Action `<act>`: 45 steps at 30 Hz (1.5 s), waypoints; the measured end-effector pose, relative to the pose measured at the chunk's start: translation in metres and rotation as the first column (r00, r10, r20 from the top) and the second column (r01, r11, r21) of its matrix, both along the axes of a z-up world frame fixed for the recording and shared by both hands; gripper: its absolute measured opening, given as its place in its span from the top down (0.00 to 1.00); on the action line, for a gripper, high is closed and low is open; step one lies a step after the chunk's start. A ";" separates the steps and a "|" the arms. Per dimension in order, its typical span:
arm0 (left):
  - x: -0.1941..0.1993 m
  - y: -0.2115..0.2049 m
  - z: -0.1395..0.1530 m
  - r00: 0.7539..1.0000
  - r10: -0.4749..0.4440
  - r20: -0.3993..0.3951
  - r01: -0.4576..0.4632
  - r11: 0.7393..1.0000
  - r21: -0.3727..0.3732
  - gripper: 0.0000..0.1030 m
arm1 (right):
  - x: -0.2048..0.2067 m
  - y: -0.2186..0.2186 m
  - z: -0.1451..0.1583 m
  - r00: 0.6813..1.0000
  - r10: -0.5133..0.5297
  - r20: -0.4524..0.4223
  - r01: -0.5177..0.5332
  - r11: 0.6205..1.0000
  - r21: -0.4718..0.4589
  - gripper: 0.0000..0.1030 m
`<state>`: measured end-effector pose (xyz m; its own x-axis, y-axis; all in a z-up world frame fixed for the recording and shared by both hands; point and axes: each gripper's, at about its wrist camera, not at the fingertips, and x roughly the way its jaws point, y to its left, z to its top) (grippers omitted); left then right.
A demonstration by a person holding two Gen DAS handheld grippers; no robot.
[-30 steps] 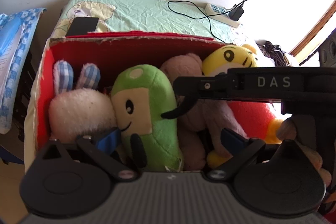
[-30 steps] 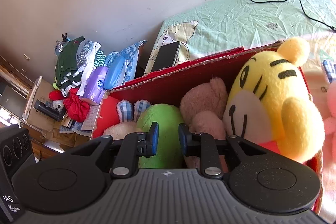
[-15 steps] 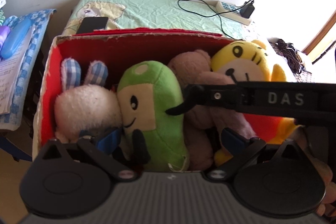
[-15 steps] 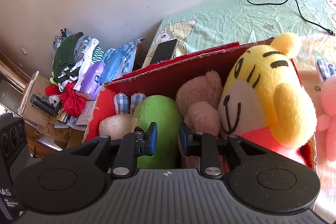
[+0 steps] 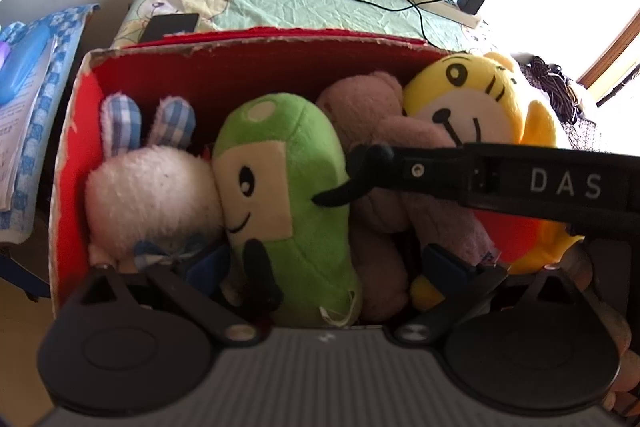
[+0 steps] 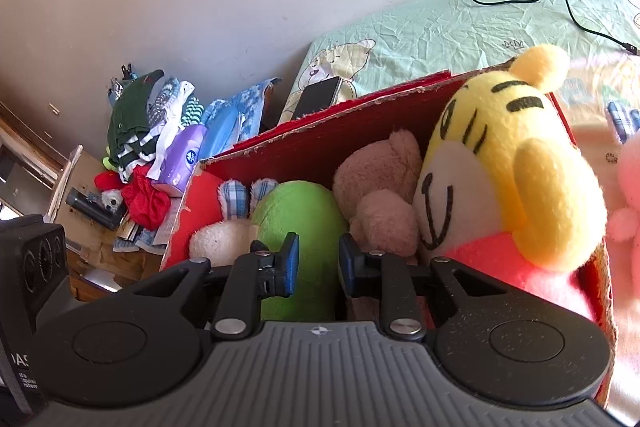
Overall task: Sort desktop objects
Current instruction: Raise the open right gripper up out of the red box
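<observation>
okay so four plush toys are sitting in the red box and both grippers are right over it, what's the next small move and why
Probably lift the right hand-held gripper up and away toward the pink plush still outside the red box. Its jaws hold nothing, with a narrow gap between them. The white bunny, green plush, brown bear and yellow tiger already sit inside, and the left hand-held gripper is open and empty.

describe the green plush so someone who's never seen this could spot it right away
Find the red cardboard box packed with soft toys. The green plush is second from the left, between the white bunny and pinkish-brown bear; it alone is bean-shaped with a cream square face.
</observation>
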<state>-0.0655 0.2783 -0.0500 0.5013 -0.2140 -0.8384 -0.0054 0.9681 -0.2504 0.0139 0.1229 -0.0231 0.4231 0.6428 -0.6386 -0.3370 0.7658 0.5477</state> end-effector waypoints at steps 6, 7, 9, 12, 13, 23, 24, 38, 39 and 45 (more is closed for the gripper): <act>0.001 -0.004 -0.004 1.000 0.005 -0.012 -0.005 1.000 0.027 0.01 | -0.003 0.002 0.002 1.000 0.009 0.030 -0.008 1.000 -0.020 0.78; 0.000 -0.005 -0.003 1.000 0.005 -0.009 -0.005 0.999 0.032 0.01 | -0.004 0.002 0.002 0.999 0.010 0.033 -0.009 1.000 -0.023 0.78; -0.003 -0.007 -0.002 1.000 0.006 -0.001 -0.006 0.999 0.043 0.01 | -0.006 0.002 0.003 0.999 0.011 0.038 -0.010 1.000 -0.030 0.78; -0.007 -0.006 0.001 1.000 0.019 0.008 -0.020 0.999 0.048 0.02 | -0.009 0.001 0.004 0.999 0.013 0.041 -0.012 0.999 -0.037 0.77; -0.009 -0.006 0.003 1.000 0.026 0.012 -0.026 0.998 0.048 0.02 | -0.011 0.000 0.005 0.999 0.011 0.044 -0.010 0.999 -0.036 0.76; -0.023 -0.003 0.018 0.997 0.078 0.019 -0.079 0.993 0.083 0.02 | -0.030 -0.007 0.023 0.997 -0.006 0.071 0.007 1.000 -0.016 0.73; -0.027 -0.002 0.020 0.996 0.083 0.022 -0.085 0.993 0.083 0.02 | -0.033 -0.007 0.025 0.997 -0.008 0.072 0.009 1.000 -0.014 0.73; -0.061 -0.012 0.047 0.993 0.073 0.089 -0.085 0.987 0.133 0.01 | -0.070 -0.012 0.041 0.995 -0.045 0.094 0.045 0.999 0.005 0.69; -0.064 -0.012 0.048 0.994 0.070 0.088 -0.081 0.989 0.127 0.01 | -0.072 -0.013 0.041 0.995 -0.048 0.090 0.047 0.999 0.009 0.69; -0.072 -0.017 0.047 0.995 0.052 0.085 -0.061 0.992 0.106 0.01 | -0.084 -0.019 0.041 0.995 -0.068 0.078 0.066 0.997 0.030 0.69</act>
<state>-0.1371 0.2609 -0.0032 0.5777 -0.0934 -0.8109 -0.0448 0.9883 -0.1458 -0.0698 0.1037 0.0182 0.5139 0.6281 -0.5842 -0.3286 0.7732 0.5423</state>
